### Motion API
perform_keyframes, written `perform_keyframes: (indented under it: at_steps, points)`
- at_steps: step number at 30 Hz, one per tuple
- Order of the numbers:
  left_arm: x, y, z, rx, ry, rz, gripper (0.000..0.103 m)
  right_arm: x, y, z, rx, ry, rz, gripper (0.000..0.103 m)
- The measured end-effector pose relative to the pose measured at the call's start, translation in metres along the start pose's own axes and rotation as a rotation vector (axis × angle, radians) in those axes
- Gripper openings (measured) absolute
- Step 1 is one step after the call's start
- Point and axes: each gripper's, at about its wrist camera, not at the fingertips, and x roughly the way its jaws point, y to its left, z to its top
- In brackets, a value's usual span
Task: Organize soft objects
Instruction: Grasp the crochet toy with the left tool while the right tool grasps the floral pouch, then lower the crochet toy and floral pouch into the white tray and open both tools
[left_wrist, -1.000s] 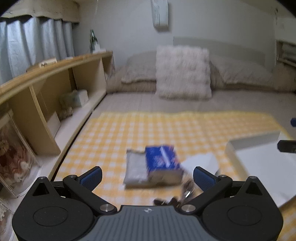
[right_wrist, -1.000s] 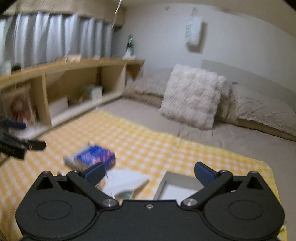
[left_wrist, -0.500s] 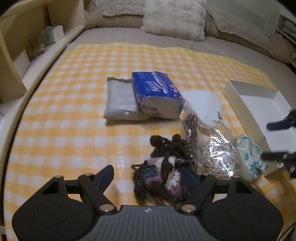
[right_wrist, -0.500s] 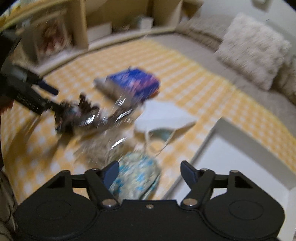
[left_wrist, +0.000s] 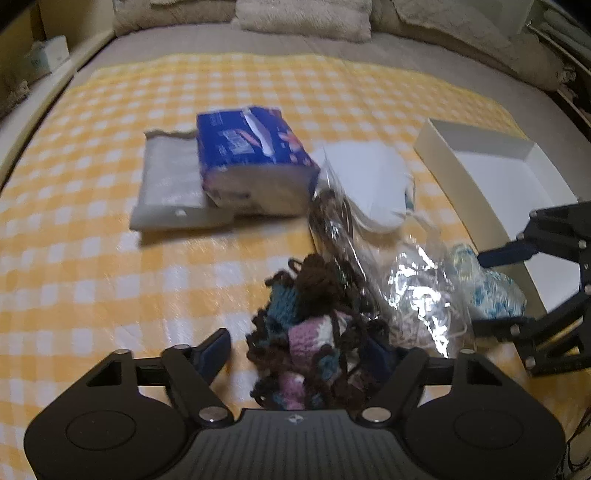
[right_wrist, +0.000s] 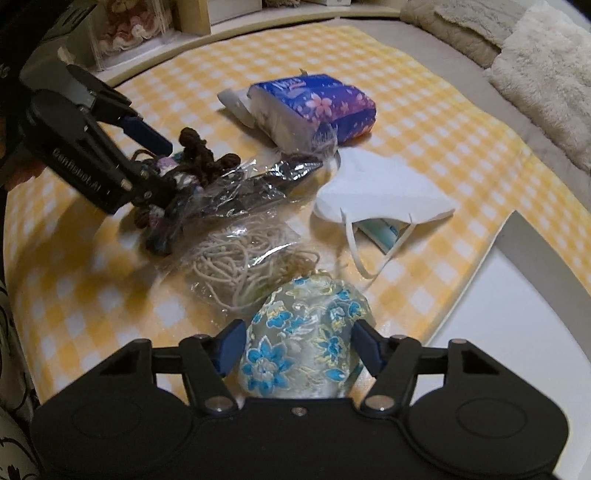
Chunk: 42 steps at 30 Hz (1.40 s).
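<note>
My left gripper (left_wrist: 295, 350) is open around a brown, pink and teal knitted bundle (left_wrist: 314, 314), which lies on the yellow checked blanket (left_wrist: 110, 258). My right gripper (right_wrist: 299, 347) is open around a blue-flowered fabric pouch (right_wrist: 303, 339); its fingers stand on either side with small gaps. A clear bag of cream cord (right_wrist: 243, 266), a white face mask (right_wrist: 380, 192), a blue tissue pack (right_wrist: 314, 103) and a white wipes pack (left_wrist: 170, 188) lie between them.
An open white box (left_wrist: 509, 181) sits at the blanket's right edge. Pillows (left_wrist: 303, 14) lie at the bed's far end. A wooden shelf (right_wrist: 192, 14) runs along the left side. A crinkled clear wrapper (right_wrist: 251, 184) lies against the knitted bundle.
Both grippers have tilted down and come closer to the blanket. The left one now straddles the knitted bundle, the right one straddles the flowered pouch. Both jaws have narrowed.
</note>
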Motion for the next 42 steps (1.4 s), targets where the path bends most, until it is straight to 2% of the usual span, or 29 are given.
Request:
perform_keyframes:
  at_steps: [3, 8, 10, 13, 22, 28, 34, 42]
  points:
    - [0.005, 0.001, -0.003, -0.015, 0.027, -0.023, 0.052, 0.003, 0.0, 0.001, 0.003, 0.008, 0.001, 0.058]
    - [-0.003, 0.006, -0.008, -0.055, 0.005, -0.041, 0.045, 0.002, 0.004, 0.002, -0.006, 0.01, -0.006, 0.049]
    - [-0.007, 0.007, -0.01, -0.06, -0.01, -0.036, 0.044, -0.001, 0.004, 0.001, 0.0, 0.017, -0.007, 0.042]
    - [-0.019, 0.009, -0.013, -0.067, -0.038, -0.014, 0.044, -0.007, 0.003, -0.001, 0.022, 0.004, -0.019, 0.037]
    - [-0.067, 0.026, -0.018, -0.18, -0.186, 0.014, 0.044, -0.057, -0.002, -0.006, 0.097, -0.169, -0.05, 0.036]
    - [-0.107, 0.022, -0.017, -0.237, -0.316, -0.006, 0.044, -0.097, -0.012, -0.006, 0.174, -0.3, -0.086, 0.036]
    - [-0.13, 0.001, -0.008, -0.25, -0.421, -0.052, 0.044, -0.131, -0.025, -0.016, 0.253, -0.407, -0.131, 0.036]
    - [-0.13, -0.042, 0.014, -0.226, -0.481, -0.136, 0.044, -0.165, -0.045, -0.04, 0.337, -0.5, -0.197, 0.036]
